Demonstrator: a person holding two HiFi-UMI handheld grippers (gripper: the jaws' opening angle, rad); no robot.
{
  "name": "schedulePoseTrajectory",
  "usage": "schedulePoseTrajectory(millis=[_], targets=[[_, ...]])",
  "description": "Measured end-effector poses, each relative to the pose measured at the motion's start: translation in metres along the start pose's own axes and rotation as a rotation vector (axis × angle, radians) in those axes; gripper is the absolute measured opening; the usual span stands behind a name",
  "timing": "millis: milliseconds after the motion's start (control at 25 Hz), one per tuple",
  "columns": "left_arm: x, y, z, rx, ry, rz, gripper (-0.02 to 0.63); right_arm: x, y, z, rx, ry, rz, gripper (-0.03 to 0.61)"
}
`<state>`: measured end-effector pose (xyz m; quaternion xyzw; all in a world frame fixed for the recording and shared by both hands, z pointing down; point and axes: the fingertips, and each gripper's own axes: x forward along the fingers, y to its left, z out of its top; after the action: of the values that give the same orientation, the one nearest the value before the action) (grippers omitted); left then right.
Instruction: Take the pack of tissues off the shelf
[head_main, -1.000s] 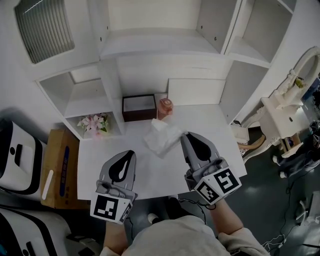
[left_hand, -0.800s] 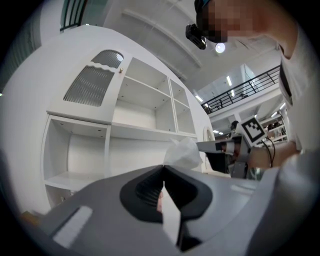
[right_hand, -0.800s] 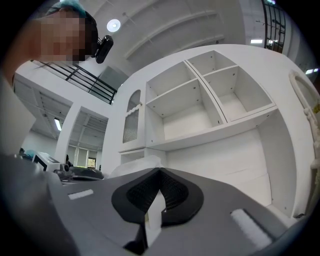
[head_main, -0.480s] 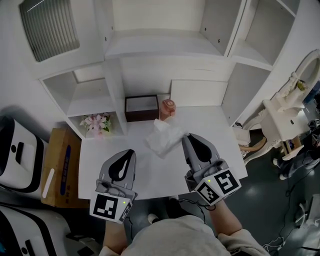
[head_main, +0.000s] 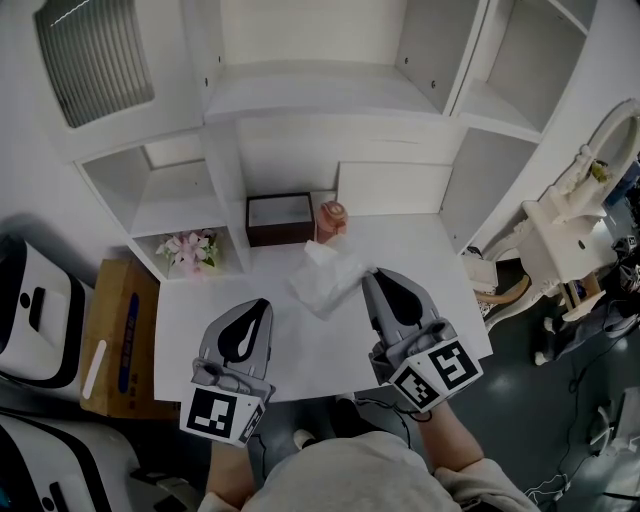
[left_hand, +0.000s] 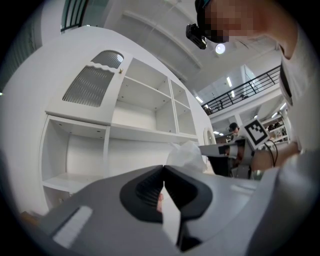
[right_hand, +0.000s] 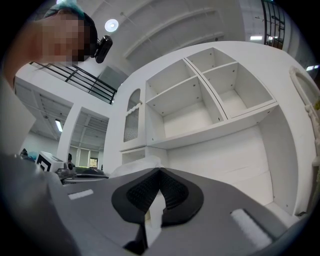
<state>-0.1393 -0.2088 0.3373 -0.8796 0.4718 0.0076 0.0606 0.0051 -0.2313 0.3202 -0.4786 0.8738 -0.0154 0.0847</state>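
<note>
The pack of tissues (head_main: 325, 281), white and crumpled, lies on the white table (head_main: 440, 260) in front of the shelf unit, not on a shelf. My right gripper (head_main: 368, 273) is shut and empty, its tips just right of the pack. My left gripper (head_main: 262, 304) is also shut and empty, nearer the table's front edge, left of the pack. In the left gripper view the jaws (left_hand: 163, 168) meet, with the pack (left_hand: 187, 153) beyond them. In the right gripper view the closed jaws (right_hand: 160, 170) show the pack (right_hand: 134, 166) just behind to the left.
A dark brown open box (head_main: 279, 217) and a small pink-orange object (head_main: 333, 214) stand at the table's back against the shelf unit (head_main: 330, 95). Pink flowers (head_main: 188, 246) sit in a low left cubby. A cardboard box (head_main: 120, 335) stands on the floor at left, white equipment (head_main: 565, 215) at right.
Both grippers and the tissue pack keep their places. Only the head view has shifted slightly.
</note>
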Motion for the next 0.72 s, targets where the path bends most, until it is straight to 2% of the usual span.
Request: schedulePoseTrajectory(millis=[720], targets=[[-0.0054,-0.0065,-0.0003,-0.004,0.002,0.0,0.002,-0.0088,-0.0002,0.0005,0.006,0.013,-0.016,-0.002]])
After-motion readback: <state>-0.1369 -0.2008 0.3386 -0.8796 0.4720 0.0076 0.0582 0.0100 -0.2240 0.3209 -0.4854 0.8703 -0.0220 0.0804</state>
